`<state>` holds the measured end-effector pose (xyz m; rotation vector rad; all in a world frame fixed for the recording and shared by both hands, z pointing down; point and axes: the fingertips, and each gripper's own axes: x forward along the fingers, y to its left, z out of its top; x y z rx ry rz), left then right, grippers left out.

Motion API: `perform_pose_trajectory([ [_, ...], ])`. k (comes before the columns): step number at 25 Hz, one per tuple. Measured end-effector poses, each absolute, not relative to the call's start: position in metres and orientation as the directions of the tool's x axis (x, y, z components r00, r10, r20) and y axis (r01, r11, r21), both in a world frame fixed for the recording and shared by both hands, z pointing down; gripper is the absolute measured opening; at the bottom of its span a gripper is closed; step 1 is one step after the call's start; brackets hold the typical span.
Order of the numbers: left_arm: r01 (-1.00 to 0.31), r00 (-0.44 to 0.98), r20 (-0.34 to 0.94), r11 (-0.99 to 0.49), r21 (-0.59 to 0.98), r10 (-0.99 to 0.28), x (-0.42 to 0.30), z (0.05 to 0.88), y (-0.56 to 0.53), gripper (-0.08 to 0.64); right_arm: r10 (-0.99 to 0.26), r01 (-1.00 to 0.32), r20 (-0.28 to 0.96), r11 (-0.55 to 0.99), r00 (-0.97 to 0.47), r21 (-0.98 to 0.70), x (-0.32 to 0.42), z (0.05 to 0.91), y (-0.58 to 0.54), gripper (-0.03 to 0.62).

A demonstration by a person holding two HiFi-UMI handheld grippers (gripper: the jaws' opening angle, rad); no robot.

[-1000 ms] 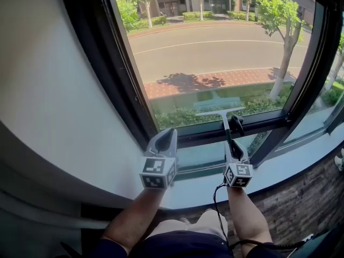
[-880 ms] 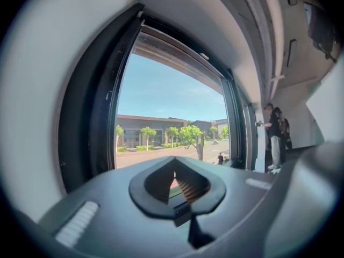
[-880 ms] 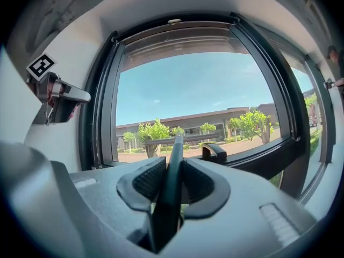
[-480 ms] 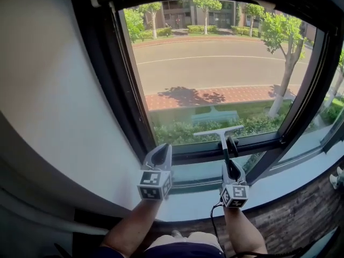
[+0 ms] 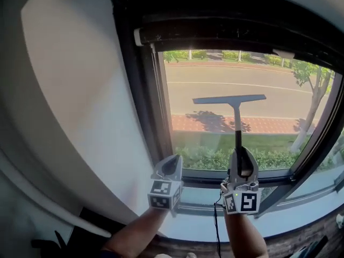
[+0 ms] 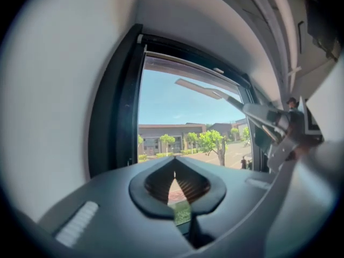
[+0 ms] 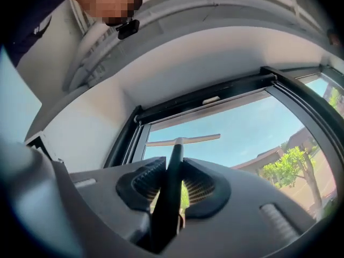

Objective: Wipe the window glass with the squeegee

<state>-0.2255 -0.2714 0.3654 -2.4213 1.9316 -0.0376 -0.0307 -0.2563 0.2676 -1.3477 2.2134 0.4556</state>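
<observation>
Open glass (image 5: 199,138) beside dark frame (image 5: 137,106), apparently

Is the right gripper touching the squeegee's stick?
Touching. The right gripper view shows the right gripper shut on the squeegee: its dark handle runs between the two jaws, with both ribbed pads pressed against it.

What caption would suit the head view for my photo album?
Right gripper holds a dark T-shaped squeegee by its handle up at the black-framed window glass; left gripper shut and empty alongside.
</observation>
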Motion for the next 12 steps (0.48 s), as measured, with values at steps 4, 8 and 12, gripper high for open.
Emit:
perform_pose_trajectory([
  [4, -0.973, 0.229, -0.042, -0.227, -0.05, -0.972, -0.231, 0.338, -0.27, 0.005, -0.688, -0.903, -0.632, 0.428, -0.358, 0.046, -0.059, 0.213, -0.268, 0.102],
  [8, -0.971, 0.233, -0.061, -0.23, -0.063, -0.97, -0.237, 0.312, -0.263, 0.005, -0.659, -0.907, -0.671, 0.418, -0.34, 0.049, -0.088, 0.177, -0.275, 0.103],
  [12, -0.976, 0.214, -0.094, -0.208, -0.071, -0.972, -0.252, 0.285, -0.261, 0.005, -0.631, -0.91, -0.699, 0.409, -0.337, 0.07, -0.115, 0.155, -0.278, 0.103],
])
